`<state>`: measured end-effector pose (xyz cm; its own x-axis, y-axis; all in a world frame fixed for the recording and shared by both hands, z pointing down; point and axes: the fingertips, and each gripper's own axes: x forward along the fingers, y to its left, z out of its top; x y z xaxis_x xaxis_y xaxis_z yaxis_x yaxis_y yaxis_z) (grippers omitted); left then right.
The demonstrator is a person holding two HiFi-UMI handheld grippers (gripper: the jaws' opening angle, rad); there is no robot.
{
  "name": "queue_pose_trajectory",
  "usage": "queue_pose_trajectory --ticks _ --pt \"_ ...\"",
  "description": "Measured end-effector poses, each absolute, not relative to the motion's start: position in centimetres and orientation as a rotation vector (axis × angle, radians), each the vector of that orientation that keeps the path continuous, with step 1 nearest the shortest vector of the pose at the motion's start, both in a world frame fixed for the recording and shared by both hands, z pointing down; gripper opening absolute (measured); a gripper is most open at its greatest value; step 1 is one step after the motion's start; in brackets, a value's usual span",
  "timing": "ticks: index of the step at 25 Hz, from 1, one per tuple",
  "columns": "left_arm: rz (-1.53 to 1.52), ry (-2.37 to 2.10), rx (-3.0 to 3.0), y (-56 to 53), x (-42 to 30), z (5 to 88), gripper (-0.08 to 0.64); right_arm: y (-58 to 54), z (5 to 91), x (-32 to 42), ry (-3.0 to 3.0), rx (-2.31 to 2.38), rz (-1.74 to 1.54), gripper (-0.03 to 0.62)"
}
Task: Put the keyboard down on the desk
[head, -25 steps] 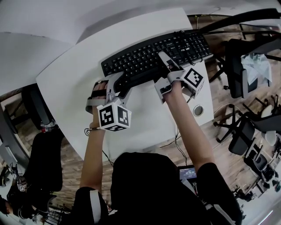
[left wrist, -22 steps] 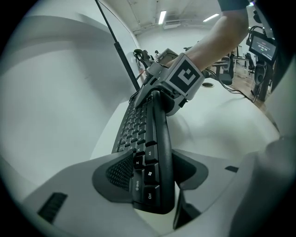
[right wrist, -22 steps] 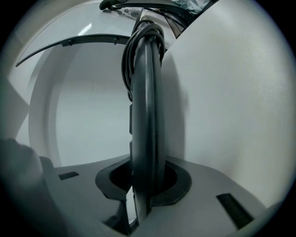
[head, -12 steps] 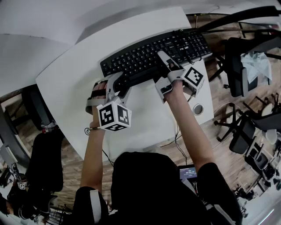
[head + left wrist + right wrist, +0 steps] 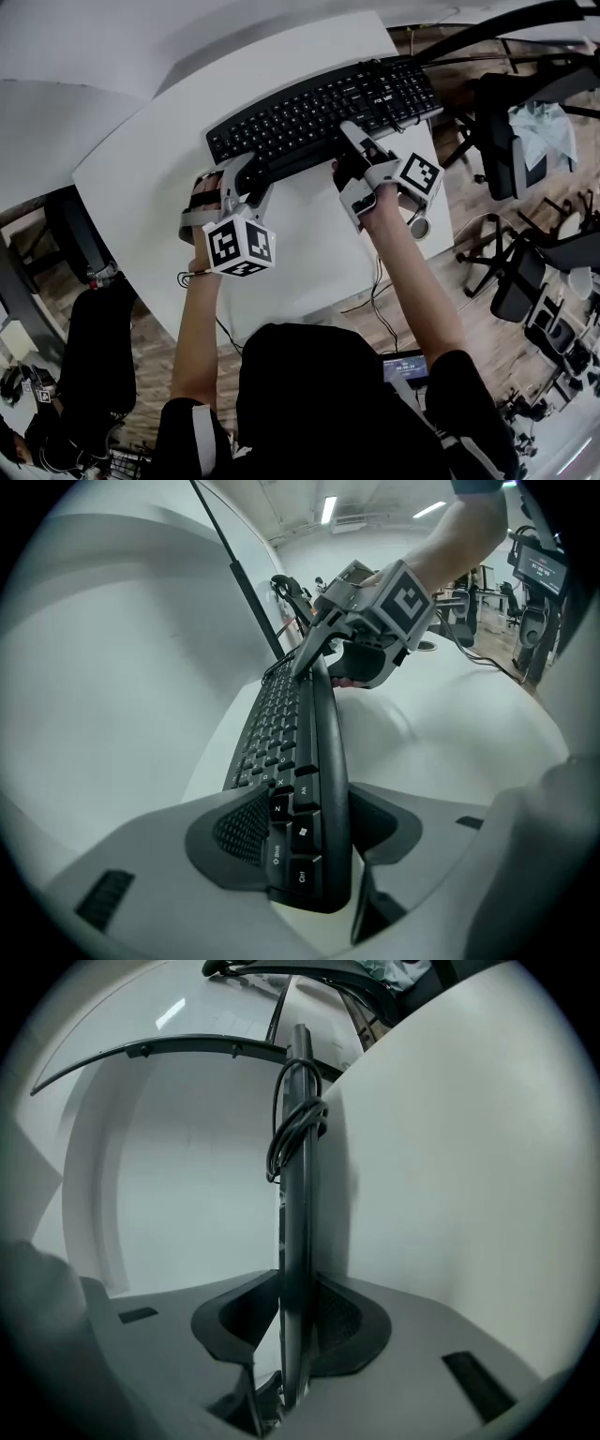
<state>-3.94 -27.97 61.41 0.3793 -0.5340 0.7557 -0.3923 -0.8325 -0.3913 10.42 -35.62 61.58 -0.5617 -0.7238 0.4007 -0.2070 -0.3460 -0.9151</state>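
Keyboard (image 5: 319, 112) is stretching across the white bench's (image 5: 150, 187) far side, contact with it unclear | left gripper (image 5: 251, 180) is clamping its near-left corner, pads on keys and underside | right gripper (image 5: 349, 155) is clamping its near edge further right.

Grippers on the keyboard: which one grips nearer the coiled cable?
The right gripper: the coiled cable sits ahead of its fingers on the keyboard, while the left gripper clamps the opposite, Ctrl-key end.

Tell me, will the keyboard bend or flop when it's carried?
Probably stiff: the keyboard looks straight, gripped only along its near edge by the left gripper and right gripper. Its bundled cable is likely floppy and might dangle.
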Motion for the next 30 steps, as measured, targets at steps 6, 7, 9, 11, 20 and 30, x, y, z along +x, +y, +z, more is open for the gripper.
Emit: queue_pose_trajectory --ticks 6,7,9,11,20,30 --pt "-1.465 0.835 -2.454 -27.9 -3.9 61.7 0.245 -33.7 61.3 12.2 1.519 -1.230 -1.980 0.118" --pt "-1.467 0.833 -2.449 -27.9 -3.9 61.7 0.245 -33.4 61.2 12.4 1.524 -1.241 -1.976 0.117" --pt "-1.468 0.818 -2.437 -27.9 -3.9 62.0 0.247 -33.0 61.1 13.0 1.552 -1.283 -1.959 0.103" --pt "-1.467 0.792 -2.424 -27.9 -3.9 62.5 0.249 -32.6 61.1 13.4 1.573 -1.311 -1.947 0.100" --pt "-1.532 0.766 -2.506 -27.6 -3.8 63.8 0.282 -31.3 61.9 14.5 1.535 -1.353 -1.977 0.078" --pt "-1.550 0.802 -2.539 -27.9 -4.1 64.2 0.280 -31.0 62.0 15.2 1.513 -1.353 -1.972 0.077"
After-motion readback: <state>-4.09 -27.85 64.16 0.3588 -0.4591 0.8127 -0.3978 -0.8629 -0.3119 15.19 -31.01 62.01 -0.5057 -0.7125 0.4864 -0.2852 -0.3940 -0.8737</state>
